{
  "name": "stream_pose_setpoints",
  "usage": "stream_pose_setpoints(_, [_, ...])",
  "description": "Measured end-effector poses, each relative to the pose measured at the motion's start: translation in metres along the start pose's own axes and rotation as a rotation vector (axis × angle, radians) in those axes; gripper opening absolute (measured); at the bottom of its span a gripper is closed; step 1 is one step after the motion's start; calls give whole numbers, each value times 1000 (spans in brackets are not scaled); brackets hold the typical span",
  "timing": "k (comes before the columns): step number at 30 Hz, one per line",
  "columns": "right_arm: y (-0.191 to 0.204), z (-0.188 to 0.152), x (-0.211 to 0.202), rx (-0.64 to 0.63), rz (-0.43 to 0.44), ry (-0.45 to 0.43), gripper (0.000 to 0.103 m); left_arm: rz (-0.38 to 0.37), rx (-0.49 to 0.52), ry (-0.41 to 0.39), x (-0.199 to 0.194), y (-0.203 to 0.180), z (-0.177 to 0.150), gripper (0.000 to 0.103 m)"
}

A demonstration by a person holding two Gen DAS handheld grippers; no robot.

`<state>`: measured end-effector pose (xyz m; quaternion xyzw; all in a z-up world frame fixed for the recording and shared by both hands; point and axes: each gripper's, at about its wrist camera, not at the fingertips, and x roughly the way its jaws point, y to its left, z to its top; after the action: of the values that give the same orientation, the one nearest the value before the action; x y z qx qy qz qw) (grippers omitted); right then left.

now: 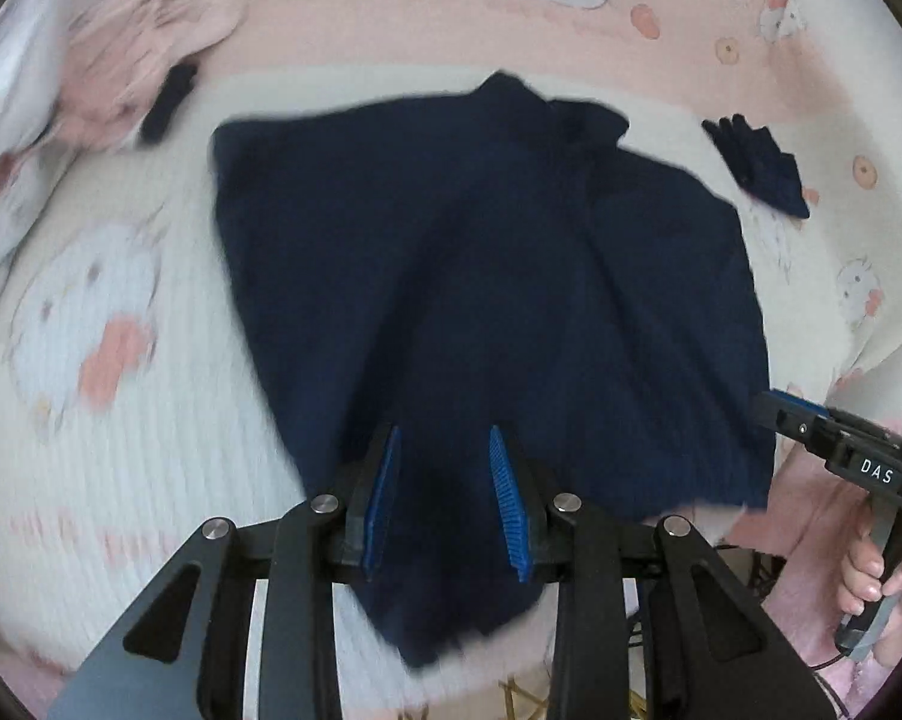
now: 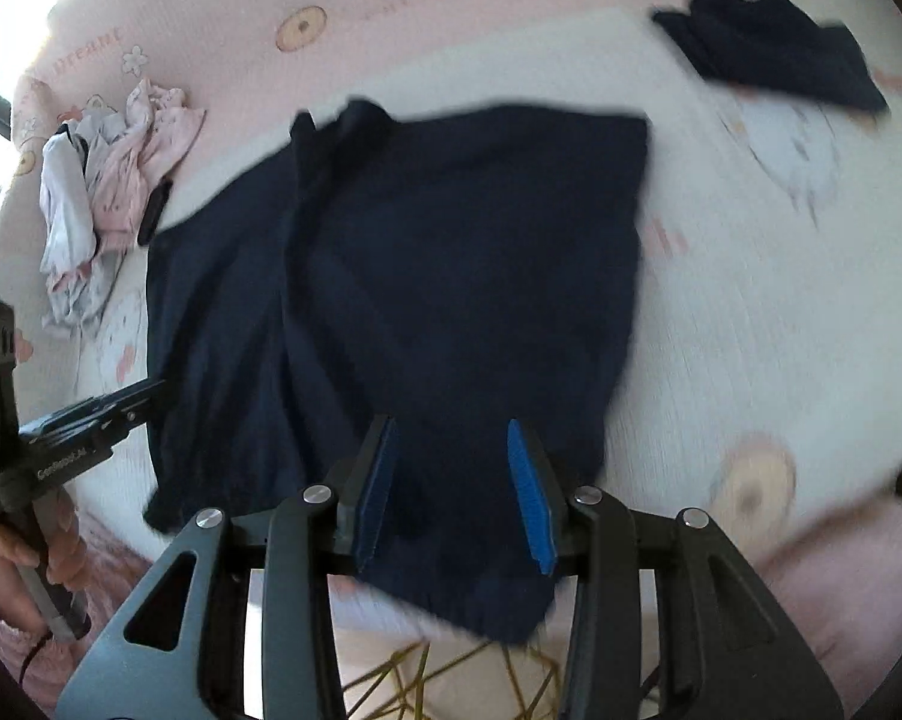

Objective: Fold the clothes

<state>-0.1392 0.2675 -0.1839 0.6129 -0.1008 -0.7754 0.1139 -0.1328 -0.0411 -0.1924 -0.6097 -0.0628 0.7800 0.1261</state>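
Blue-padded fingers of the left gripper stand apart, dark cloth lying between and below them; whether they touch it is not clear. Right gripper likewise: jaws spread wide over the near hem, nothing clamped.

Navy garment lies spread on the bed cover, roughly flat, broad at the near end and narrowing toward a bunched, rumpled part at the far end. Long soft creases run lengthwise. Near edge hangs past the cover's rim; a stitched hem shows there in the right wrist view. Cloth is so dark that seams and garment type are hard to make out. Both views are smeared by motion blur, worst at the edges.

Cover is white and ribbed with pink cartoon-cat prints, pink band beyond. Small navy piece lies apart from the main garment, on the right side. Pile of pink and white clothes sits at the far left, a small dark item just beside it.

Each gripper appears side-on in the other's view, held by a hand in a pink sleeve, partly cut off by the frame edge. Gold wire lines show below the cover's rim, unidentifiable.
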Motion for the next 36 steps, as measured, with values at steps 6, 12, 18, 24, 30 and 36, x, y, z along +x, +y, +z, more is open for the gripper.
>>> stream_pose_setpoints(6, [-24,-35,10,6,-35,27,41,-49,-151,9,1,22,-30,33])
stream_pose_setpoints(12, [-44,-41,-3,105,36,11,43,-126,-296,5,-4,51,-51,33])
stream_pose_setpoints(18, [-34,-44,14,74,11,57,45,-98,-250,31,1,42,-57,33])
stream_pose_setpoints(24, [-24,-41,14,-26,-154,22,39,14,-98,42,1,19,-66,33])
stream_pose_setpoints(30, [-26,-39,21,50,65,59,37,4,-82,22,4,14,-63,23])
stream_pose_setpoints(36, [-8,-28,15,-52,-46,-9,11,48,4,-27,-9,2,-56,12])
